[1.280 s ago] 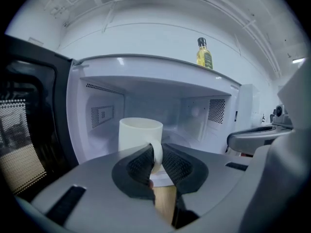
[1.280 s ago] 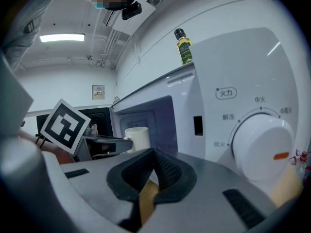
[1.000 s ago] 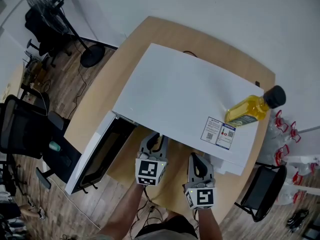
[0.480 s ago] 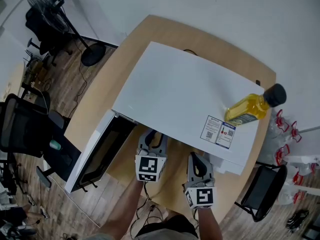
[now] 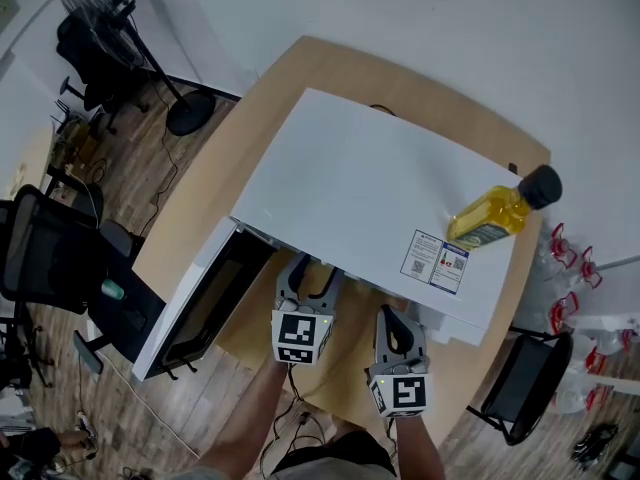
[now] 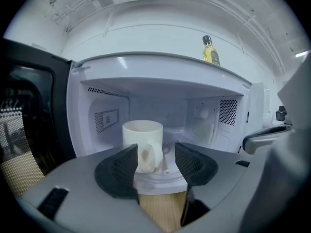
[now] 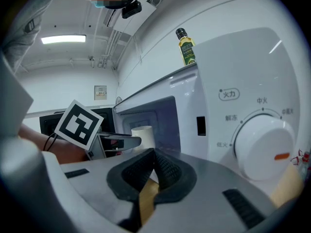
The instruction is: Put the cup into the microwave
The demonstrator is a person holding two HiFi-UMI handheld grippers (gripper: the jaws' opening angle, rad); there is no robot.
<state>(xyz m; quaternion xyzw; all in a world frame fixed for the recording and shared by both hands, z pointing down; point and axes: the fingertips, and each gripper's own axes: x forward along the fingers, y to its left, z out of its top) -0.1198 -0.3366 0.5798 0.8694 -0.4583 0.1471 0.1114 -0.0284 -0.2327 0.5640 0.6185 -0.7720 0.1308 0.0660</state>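
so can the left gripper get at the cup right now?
Likely yes: door open, cup just inside, its handle between the jaws of the left gripper, which have just been opening; nothing blocks.

The cup (image 6: 142, 132) base hides behind a jaw of the left gripper (image 6: 155, 153); from the head view the microwave (image 5: 370, 188) top covers it wholly; its sticker (image 5: 437, 264) print is too small to read.

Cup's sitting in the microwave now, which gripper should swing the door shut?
Left, probably. The left gripper, jaws just opened with nothing pinched between them, sits beside the open door on its left; the cup stands free inside. The right gripper, shut, faces the dial.
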